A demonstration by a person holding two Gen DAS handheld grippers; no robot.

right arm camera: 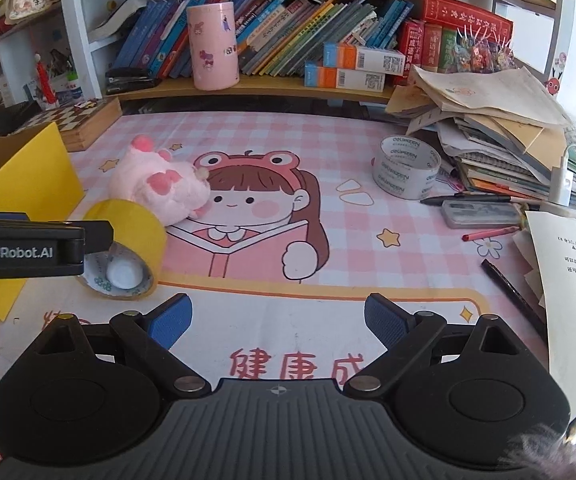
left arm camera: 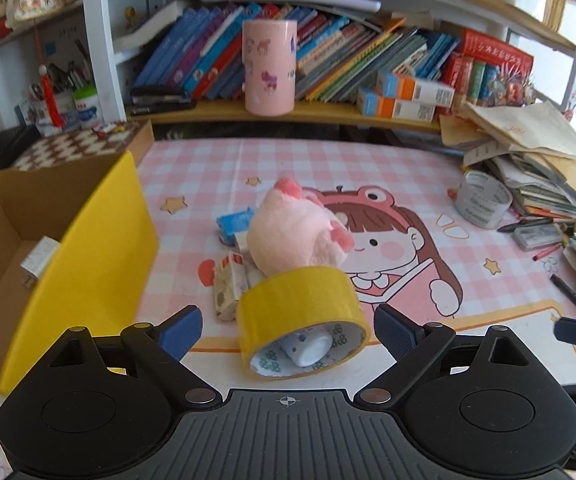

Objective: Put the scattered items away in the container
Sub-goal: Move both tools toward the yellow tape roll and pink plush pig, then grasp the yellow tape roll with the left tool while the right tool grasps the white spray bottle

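1. Bottom of the left wrist view: the left gripper [left arm camera: 288, 330] has its blue pads spread wide, nothing clamped. The yellow tape roll [left arm camera: 302, 320] lies on its side in the gap between them, touching neither pad, with a small white object [left arm camera: 308, 350] inside its core.
2. Bottom of the right wrist view: the right gripper [right arm camera: 278, 320] is spread just as wide over bare pink desk mat [right arm camera: 368, 248], with open room ahead and the yellow roll off at centre left.
3. Just behind the roll, the pink plush toy [left arm camera: 296, 236] touches or nearly touches it; small packets [left arm camera: 230, 284] and a blue item [left arm camera: 234, 220] crowd its left side, too blurred to name.
4. Left edge: the yellow-walled cardboard box [left arm camera: 88, 264], open on top, stands near the pile, a white plug-like item [left arm camera: 40, 260] inside.
5. Centre right: the clear tape roll [right arm camera: 406, 166] stands well apart, beside stacked papers [right arm camera: 496, 132].
6. Far top: a pink canister [left arm camera: 270, 68] on the shelf edge.
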